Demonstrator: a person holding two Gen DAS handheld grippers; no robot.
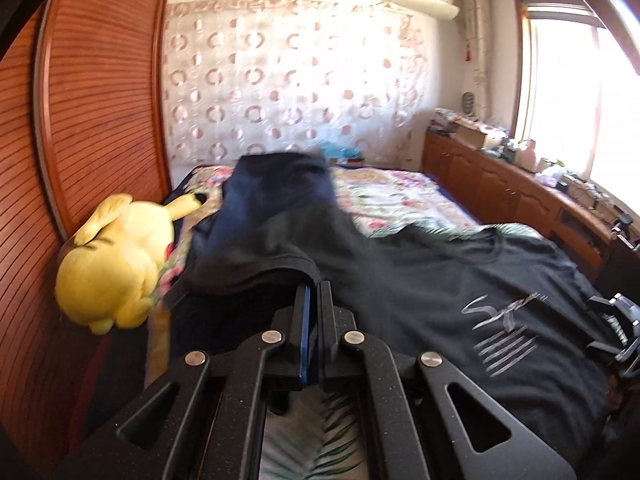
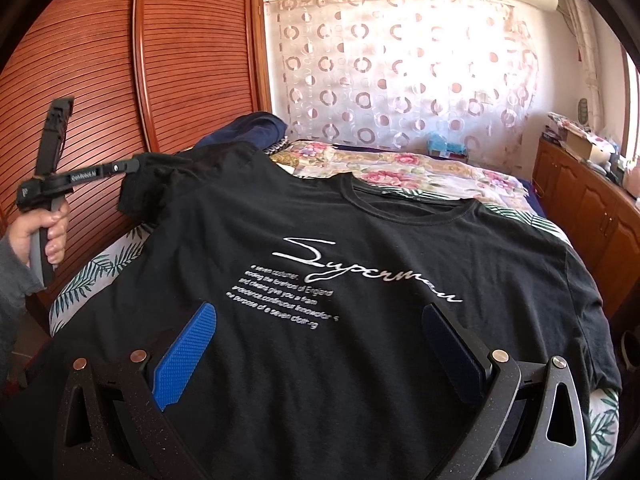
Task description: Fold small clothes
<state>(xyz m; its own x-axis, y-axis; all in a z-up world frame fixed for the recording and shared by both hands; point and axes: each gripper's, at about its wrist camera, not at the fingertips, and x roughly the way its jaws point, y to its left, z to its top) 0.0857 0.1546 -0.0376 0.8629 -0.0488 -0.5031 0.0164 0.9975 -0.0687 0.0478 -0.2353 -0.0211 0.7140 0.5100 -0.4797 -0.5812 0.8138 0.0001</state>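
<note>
a black shirt lies face up across a bed, collar toward the far curtain. going left to right in the right wrist view: a hand grips the handle of the left gripper, whose jaws are pressed together on the shirt's left sleeve, lifting it off the leaf-print sheet. the left wrist view confirms the pinch, dark cloth caught at the fingertips, with a yellow plush lying to the left. further right, the right gripper hovers low over the shirt's chest, its blue pads spread wide apart and holding nothing.

the step looks like folding the left sleeve inward. to do it well, the left gripper should probably carry the sleeve across onto the chest, keep the fold line straight, and lay it flat before letting go, while the right gripper could steady the body.

the chest print reads "superman" in white script, with smaller lines beneath, partly legible: "a seven costumer". the left gripper's arm carries small lettering, too small to read surely.
</note>
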